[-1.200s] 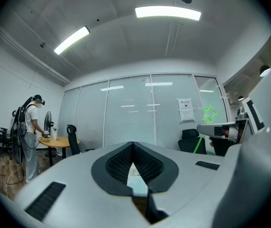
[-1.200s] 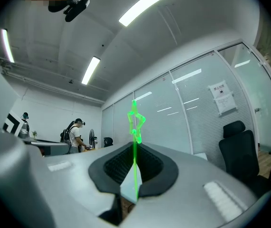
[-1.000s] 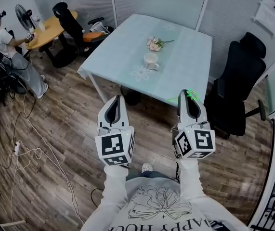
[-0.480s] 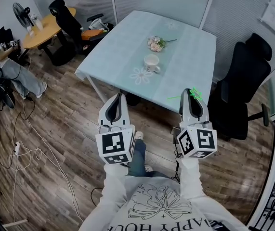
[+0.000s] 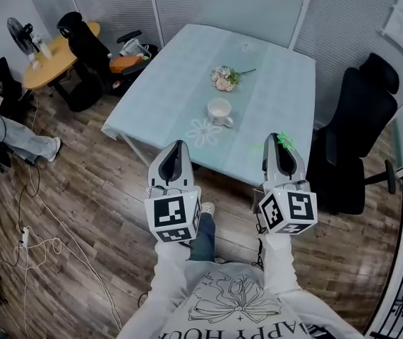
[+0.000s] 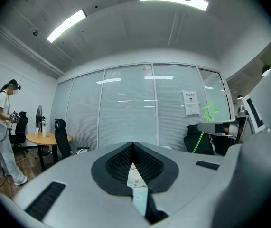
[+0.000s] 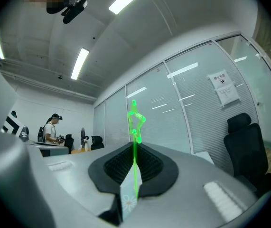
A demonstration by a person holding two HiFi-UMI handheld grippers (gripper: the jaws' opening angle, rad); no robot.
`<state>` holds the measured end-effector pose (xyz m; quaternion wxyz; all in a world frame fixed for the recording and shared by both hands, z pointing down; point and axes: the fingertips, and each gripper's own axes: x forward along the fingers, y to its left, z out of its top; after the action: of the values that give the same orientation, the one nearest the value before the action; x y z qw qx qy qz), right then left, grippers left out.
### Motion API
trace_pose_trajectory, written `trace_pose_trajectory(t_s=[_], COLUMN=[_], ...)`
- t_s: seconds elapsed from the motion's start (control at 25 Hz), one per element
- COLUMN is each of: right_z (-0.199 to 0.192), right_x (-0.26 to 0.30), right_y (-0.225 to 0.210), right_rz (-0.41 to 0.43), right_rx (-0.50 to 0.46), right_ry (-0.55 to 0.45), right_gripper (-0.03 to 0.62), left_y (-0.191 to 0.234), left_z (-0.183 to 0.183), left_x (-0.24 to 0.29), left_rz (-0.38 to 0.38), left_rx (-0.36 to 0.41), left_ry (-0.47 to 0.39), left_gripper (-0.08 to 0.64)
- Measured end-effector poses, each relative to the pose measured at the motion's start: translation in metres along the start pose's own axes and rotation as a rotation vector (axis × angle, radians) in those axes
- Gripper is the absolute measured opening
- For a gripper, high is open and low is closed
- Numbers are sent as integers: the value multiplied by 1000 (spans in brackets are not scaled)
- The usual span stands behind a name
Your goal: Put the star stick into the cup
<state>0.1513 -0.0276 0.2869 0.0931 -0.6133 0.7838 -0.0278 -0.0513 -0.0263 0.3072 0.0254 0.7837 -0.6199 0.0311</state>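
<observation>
Right gripper (image 5: 281, 141): jaws almost together, pinching the thin green shaft of the star stick (image 7: 135, 127), star end projecting past the jaw tips. Left gripper (image 5: 179, 145): jaws pressed together at the tips, holding nothing. Both held side by side over the wood floor (image 5: 81, 210), at the near edge of the tabletop (image 5: 272, 76). Cup (image 5: 219, 109): upright on the tabletop, well apart from the star stick, near a small flower bunch (image 5: 224, 78).
</observation>
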Motion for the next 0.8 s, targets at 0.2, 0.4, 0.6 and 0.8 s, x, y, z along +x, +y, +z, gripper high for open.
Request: trace_pose_trajectory(t_s=[0.2,0.4,0.6,0.8], right_z=[-3,-7,-13,-25], right_x=[56,112,162,207], right_y=[-4,-8,-13,-16], right_rz=[-18,-27,-36,-37], right_rx=[1,3,4,6], right_ry=[-5,-3,4,30], right_gripper=[23,23,23,23], left_y=[19,38,62,84], left_z=[9,14,15,9], left_x=[55,110,159,203], left_rz=[-26,-55,-66,-64], left_rx=[9,7,3,-3], left_ry=[-5,-5,-1,25], left_gripper=[3,5,3,5])
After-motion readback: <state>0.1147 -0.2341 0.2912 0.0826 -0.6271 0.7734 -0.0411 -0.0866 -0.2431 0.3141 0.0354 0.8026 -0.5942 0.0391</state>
